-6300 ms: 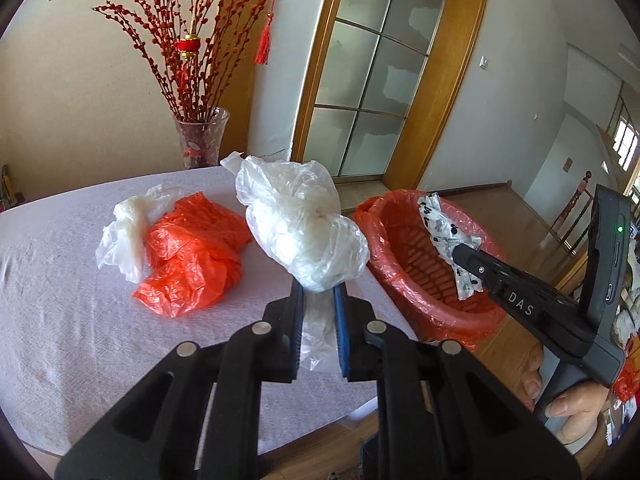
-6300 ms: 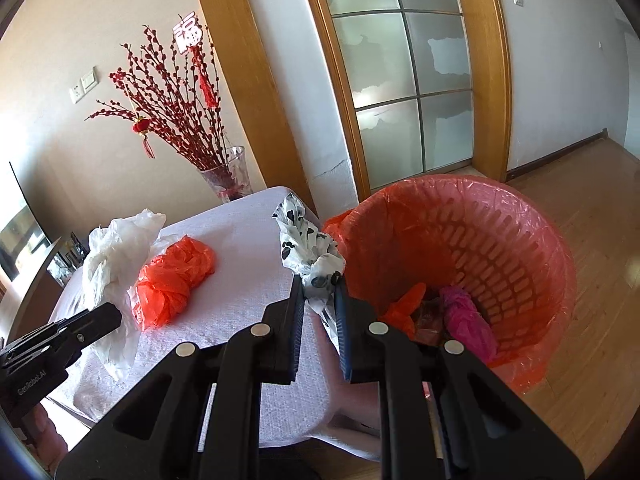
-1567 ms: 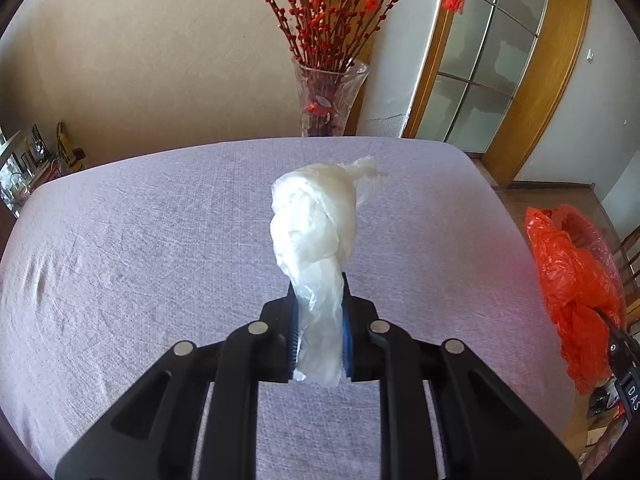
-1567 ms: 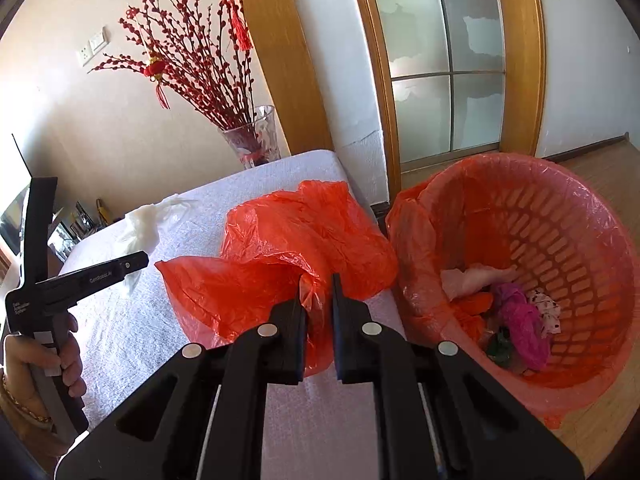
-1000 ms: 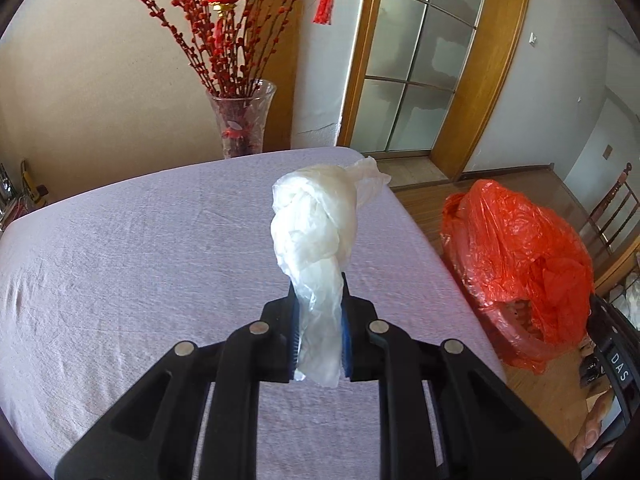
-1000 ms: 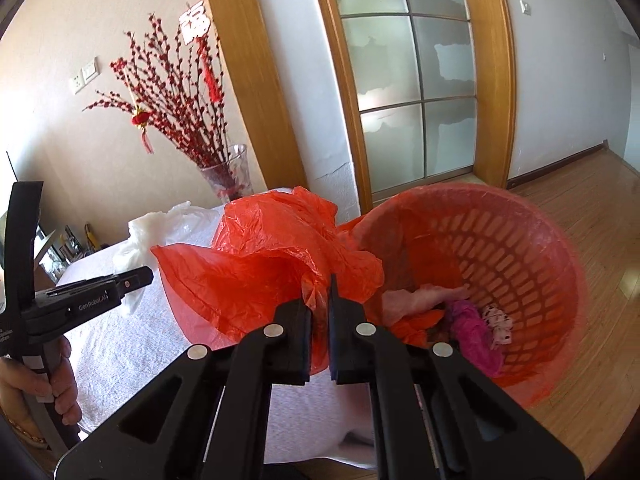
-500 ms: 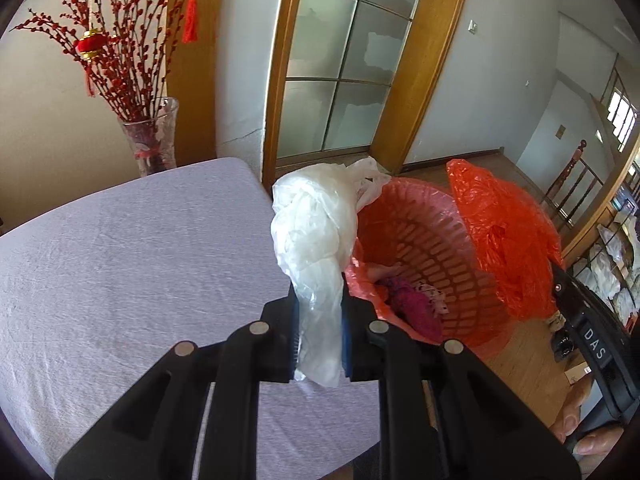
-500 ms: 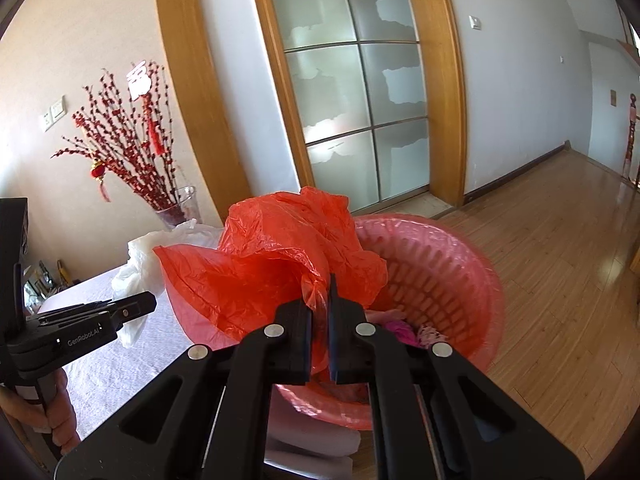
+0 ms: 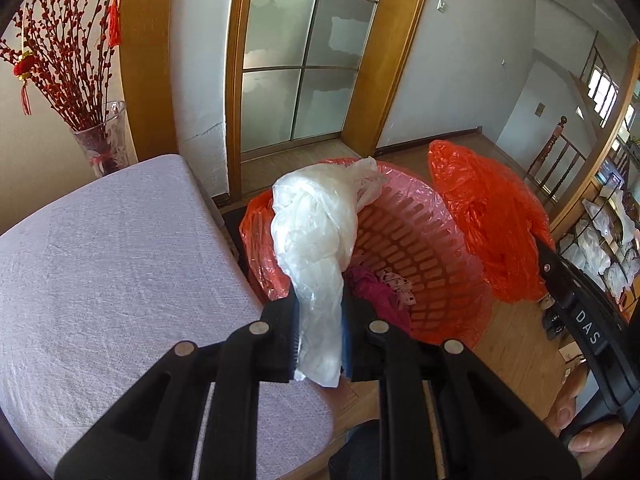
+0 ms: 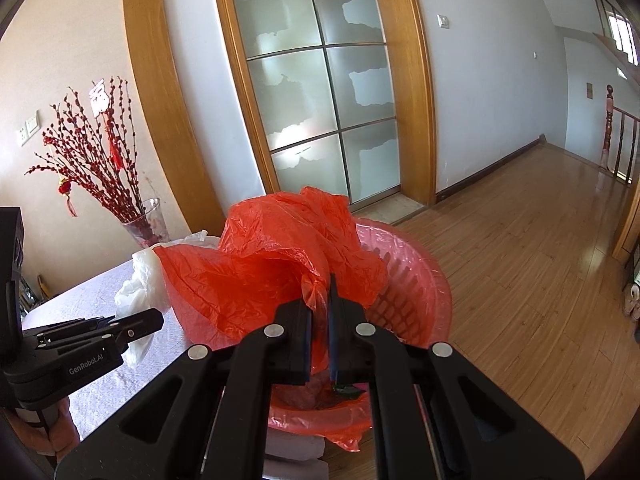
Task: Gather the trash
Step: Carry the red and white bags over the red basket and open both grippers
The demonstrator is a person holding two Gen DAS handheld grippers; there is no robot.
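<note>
My left gripper is shut on a crumpled white plastic bag and holds it over the near rim of the pink slotted trash basket, which has a red liner. My right gripper is shut on a crumpled red plastic bag and holds it above the same basket. In the left wrist view the red bag hangs at the basket's right side. Magenta and patterned trash lies inside the basket.
The table with a lilac cloth is left of the basket. A glass vase of red branches stands at its far corner. Frosted glass doors and wooden floor lie beyond.
Both grippers have carried their bags from over the table to over the basket. The white bag now hangs above the basket's rim, and the red bag is above the basket.
</note>
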